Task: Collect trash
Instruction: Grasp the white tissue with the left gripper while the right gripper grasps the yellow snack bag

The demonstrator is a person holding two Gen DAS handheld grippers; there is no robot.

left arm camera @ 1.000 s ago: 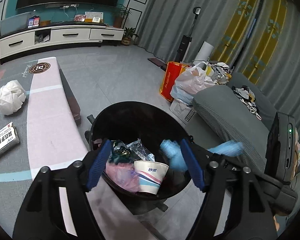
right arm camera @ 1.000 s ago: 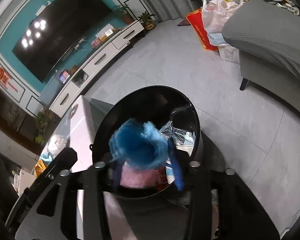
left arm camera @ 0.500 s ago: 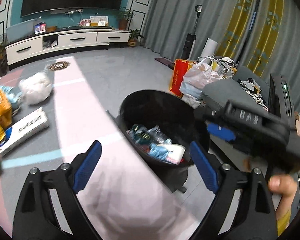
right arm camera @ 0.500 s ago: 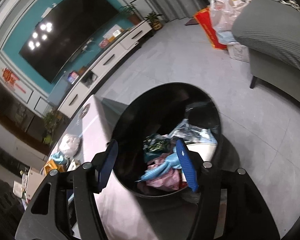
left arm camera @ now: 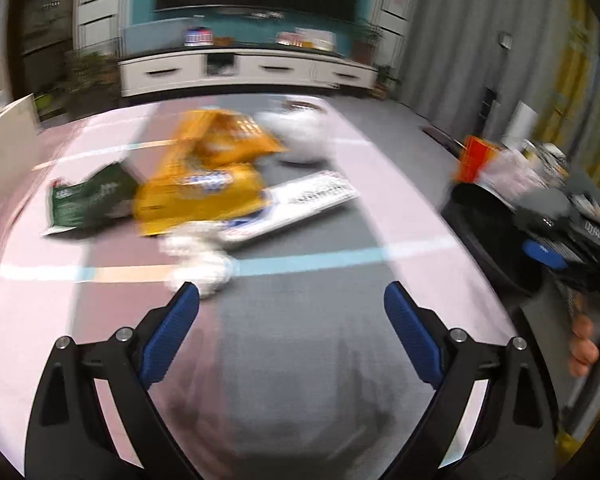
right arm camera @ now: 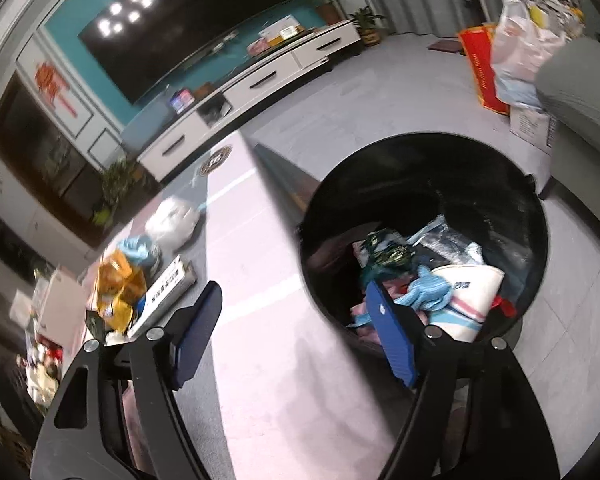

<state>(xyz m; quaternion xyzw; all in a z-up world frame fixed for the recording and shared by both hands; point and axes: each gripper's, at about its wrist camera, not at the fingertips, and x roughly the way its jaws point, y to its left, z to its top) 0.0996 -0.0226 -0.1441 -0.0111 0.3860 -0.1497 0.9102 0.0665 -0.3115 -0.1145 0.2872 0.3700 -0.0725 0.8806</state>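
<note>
A living room with a dark television (right arm camera: 188, 28) over a white cabinet (left arm camera: 244, 70); the pink-and-grey desk (left arm camera: 300, 360) carries a yellow bag (left arm camera: 204, 184), blurred; the black bin (right arm camera: 424, 236) beside it holds a paper cup (right arm camera: 468, 296) and blue glove (right arm camera: 428, 292); left tool (left arm camera: 292, 336) and right tool (right arm camera: 296, 332) gape wide, empty.

Black hand-held gripper (left arm camera: 292, 300), blue ribbed pads (left arm camera: 170, 332), silver screws

Dark television (right arm camera: 188, 36), white cabinet (left arm camera: 244, 70), grey sofa (right arm camera: 584, 92), potted plant (right arm camera: 366, 24)
</note>
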